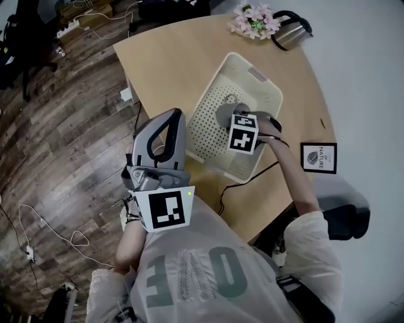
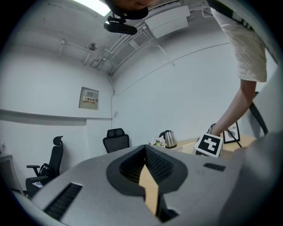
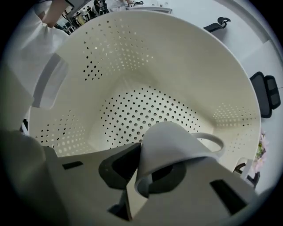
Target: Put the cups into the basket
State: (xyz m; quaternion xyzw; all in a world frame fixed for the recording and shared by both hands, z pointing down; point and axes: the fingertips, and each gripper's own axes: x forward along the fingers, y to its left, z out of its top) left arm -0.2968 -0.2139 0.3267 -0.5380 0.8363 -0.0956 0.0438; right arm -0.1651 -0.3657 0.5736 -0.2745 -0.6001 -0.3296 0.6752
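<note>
Head view: the right gripper (image 1: 235,120) reaches down into the one basket (image 1: 268,94), which sits mid-desk toward the near edge. Its jaws are hidden under its marker cube (image 1: 243,132). Only a grey sliver of one cup (image 1: 226,113) shows beside the cube. The left gripper (image 1: 172,117) hangs over the left edge of the desk (image 1: 170,57). One kettle (image 1: 291,28) and one bunch of flowers (image 1: 255,19) stand at the far edge, and one picture frame (image 1: 319,158) stands at the right edge.

Left gripper view: the jaws are drawn to a thin slit with nothing between them. Two chairs (image 2: 116,137) are dim against the wall.

Right gripper view: the jaws are clamped on the cup's wall, inside the basket. The cup's handle is on the right, and its base is cut off from sight.
</note>
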